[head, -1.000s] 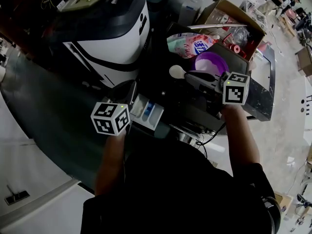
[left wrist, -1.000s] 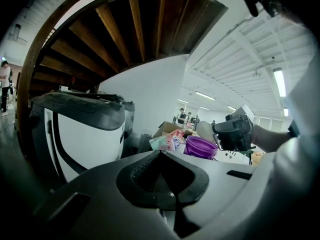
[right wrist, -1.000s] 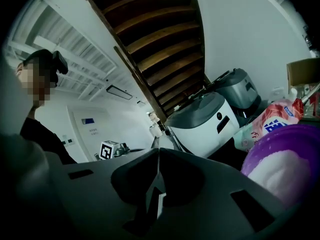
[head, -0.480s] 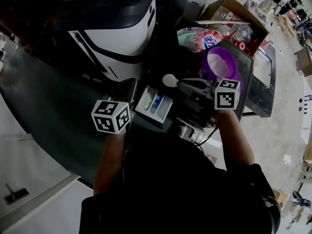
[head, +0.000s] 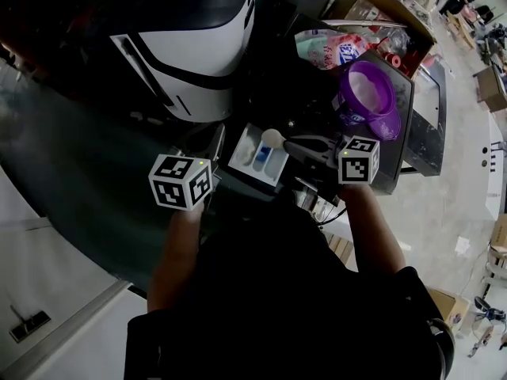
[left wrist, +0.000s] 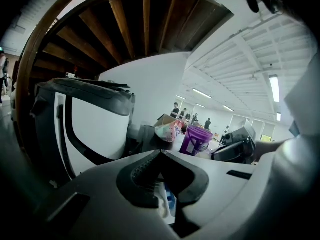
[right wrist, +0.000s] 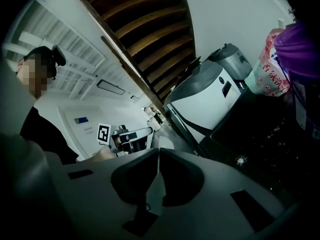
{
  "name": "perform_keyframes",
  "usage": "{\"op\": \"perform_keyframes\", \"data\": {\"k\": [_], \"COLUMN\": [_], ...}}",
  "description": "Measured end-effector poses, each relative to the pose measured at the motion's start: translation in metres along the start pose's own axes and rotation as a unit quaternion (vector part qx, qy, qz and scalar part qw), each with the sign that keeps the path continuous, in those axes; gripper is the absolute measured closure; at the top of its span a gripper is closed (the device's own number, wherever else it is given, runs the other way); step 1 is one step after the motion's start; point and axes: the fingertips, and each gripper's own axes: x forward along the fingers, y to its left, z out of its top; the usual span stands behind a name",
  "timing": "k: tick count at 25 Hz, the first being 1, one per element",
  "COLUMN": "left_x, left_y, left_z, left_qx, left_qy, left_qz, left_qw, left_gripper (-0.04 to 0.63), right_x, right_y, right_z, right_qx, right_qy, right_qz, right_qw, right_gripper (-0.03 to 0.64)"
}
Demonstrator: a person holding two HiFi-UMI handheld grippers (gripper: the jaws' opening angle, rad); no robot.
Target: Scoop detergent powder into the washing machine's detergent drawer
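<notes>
Pinching the thin handle of the white scoop (head: 272, 138), the right gripper (right wrist: 158, 151) has its jaws pressed together. The scoop's round bowl hangs over the open detergent drawer (head: 245, 150), which is white with a blue insert. The left gripper (left wrist: 160, 153), its jaws meeting at the tips with nothing between them, sits just left of the drawer. A purple tub (head: 367, 93) stands beyond.

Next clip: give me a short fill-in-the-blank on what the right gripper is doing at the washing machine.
1. The right gripper is shut on the thin handle of a white ____.
2. The round end of that tool hangs above the open ____ of the washing machine.
3. The tub behind the right gripper is ____ in colour.

Missing words: scoop; drawer; purple.
</notes>
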Motion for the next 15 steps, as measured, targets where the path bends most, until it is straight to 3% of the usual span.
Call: {"op": "perform_keyframes", "data": {"k": [5,15], "left_x": [-0.001,-0.011], "left_y": [-0.006,0.000], "left_z": [-0.003,-0.009], "left_qx": [-0.002,-0.006], "left_qy": [0.001,0.006], "left_qz": [-0.013,-0.010], "left_qw": [0.9999,0.9999], "left_gripper": [0.586,0.587], "right_x": [0.004,0.023], "right_y": [0.003,-0.010], "right_z": [-0.016,-0.043], "right_qx": [-0.013,0.015], "right_qy": [0.008,0.012], "right_qz": [-0.006,-0.020], "right_qw": [1.000,1.000], "right_gripper": [0.595,0.595]}}
